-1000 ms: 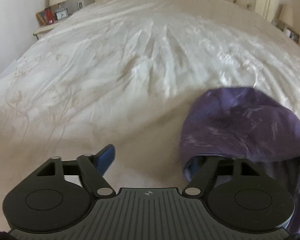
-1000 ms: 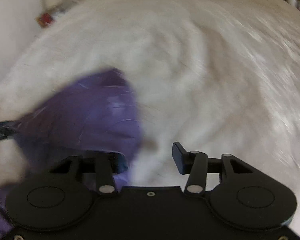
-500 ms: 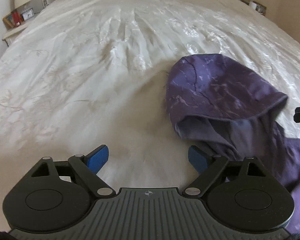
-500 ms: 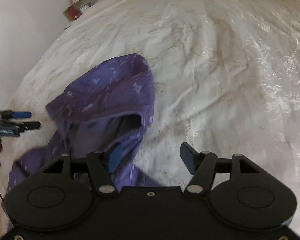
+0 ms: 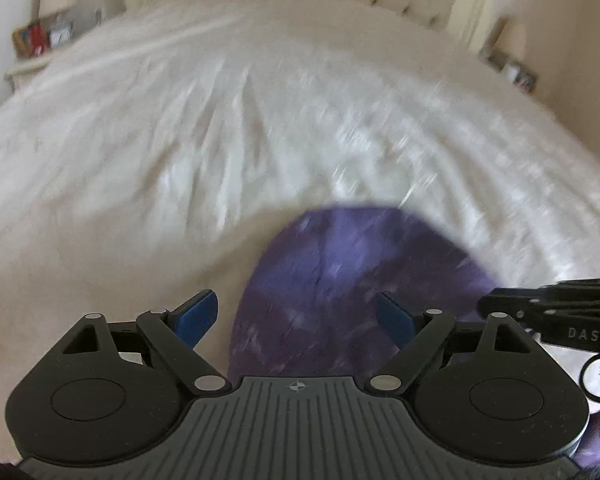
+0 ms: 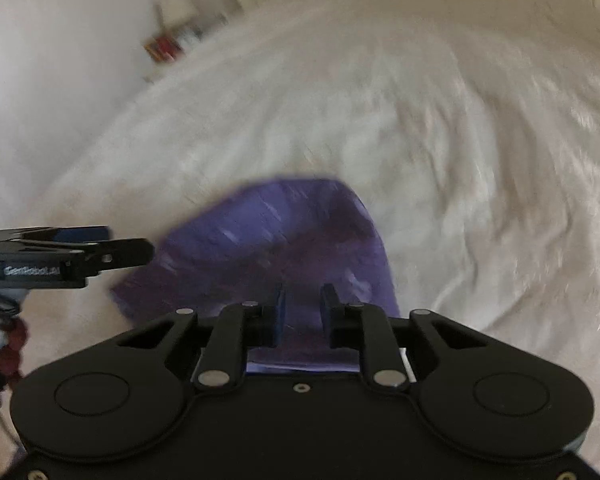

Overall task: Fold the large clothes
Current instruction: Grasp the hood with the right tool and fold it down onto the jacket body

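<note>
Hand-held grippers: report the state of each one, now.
Left hand-held gripper: open, holding nothing; purple garment lies beneath it.
Right hand-held gripper: jaws closing, purple fabric between them; pads not visibly pressing yet.

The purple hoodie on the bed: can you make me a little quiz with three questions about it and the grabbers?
1. True or false: the purple hoodie lies on a white bed cover.
2. Which gripper has its fingers spread wide?
A. left gripper
B. right gripper
3. Fill in: the nearly closed gripper has purple ____ between its fingers.

Key: 1 true. 2 A; the right gripper's jaws are closing. 3 cloth, though blur hides whether the pads press on it.
</note>
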The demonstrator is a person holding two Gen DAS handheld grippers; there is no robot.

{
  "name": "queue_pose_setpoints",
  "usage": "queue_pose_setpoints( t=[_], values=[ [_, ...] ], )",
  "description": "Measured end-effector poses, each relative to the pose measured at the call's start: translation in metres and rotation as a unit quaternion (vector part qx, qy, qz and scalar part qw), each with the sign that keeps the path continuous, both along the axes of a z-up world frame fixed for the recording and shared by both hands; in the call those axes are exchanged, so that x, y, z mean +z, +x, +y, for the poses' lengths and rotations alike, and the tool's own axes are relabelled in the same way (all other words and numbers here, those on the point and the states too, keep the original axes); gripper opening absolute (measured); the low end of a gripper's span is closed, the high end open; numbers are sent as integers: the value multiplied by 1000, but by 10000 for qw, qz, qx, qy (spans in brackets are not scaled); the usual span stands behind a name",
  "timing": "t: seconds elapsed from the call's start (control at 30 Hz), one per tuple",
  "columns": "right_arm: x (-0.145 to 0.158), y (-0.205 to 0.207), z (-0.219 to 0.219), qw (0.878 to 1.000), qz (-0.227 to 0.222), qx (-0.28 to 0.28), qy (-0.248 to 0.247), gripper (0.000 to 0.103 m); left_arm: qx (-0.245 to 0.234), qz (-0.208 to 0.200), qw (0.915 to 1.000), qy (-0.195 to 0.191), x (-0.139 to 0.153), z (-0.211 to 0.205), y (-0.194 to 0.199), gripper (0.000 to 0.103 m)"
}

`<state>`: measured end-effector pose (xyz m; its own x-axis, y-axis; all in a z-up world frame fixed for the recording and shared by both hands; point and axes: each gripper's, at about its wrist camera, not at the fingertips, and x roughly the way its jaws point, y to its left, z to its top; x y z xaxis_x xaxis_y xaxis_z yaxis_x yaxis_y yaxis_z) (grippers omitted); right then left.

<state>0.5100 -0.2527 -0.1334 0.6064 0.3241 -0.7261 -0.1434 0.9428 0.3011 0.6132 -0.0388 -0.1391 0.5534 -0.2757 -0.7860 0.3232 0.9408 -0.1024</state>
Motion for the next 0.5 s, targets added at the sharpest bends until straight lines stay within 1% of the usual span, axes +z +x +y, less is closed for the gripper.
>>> queue_pose_setpoints(
  t=[0.07, 0.1, 0.13, 0.17, 0.2, 0.23, 0.27, 0.3, 0.37, 0.43, 0.47, 0.5],
  values=[
    [-28, 7, -6, 9986, 407, -282, -210, 26, 164, 312, 9990, 287, -29, 6, 4, 87],
    [-42, 9, -12, 9967, 594, -426, -350, 21, 229, 489, 9977, 414, -43, 13, 6, 87],
    [-52, 9, -18, 9957, 661, -525, -385, 16, 264, 684, 9964, 434, -58, 21, 8, 89],
    [-56, 8, -24, 9960, 634, -566, -286, 15, 269, 730, 9965, 296, -67, 28, 8, 89],
    [-57, 7, -29, 9963, 620, -584, -144, 15, 251, 656, 9974, 179, -70, 32, 6, 90],
    [-56, 6, -32, 9963, 631, -582, -93, 19, 210, 636, 9976, 181, -69, 33, 6, 90],
    [-53, 6, -33, 9963, 623, -565, -159, 24, 169, 636, 9976, 223, -67, 32, 6, 90],
    [-50, 5, -34, 9968, 588, -511, -199, 35, 140, 648, 9975, 244, -64, 31, 6, 89],
    [-40, 2, -40, 9977, 472, -465, -105, 35, 130, 632, 9977, 198, -53, 31, 7, 88],
    [-23, -3, -46, 9988, 145, -477, 15, 36, 213, 491, 9986, 51, -37, 35, 3, 87],
    [-14, -5, -49, 9988, -19, -492, 73, 38, 239, 388, 9989, -53, -28, 37, -1, 87],
    [-5, -4, -51, 9985, -164, -494, 162, 50, 254, 312, 9991, -150, -20, 37, -4, 87]
  ],
)
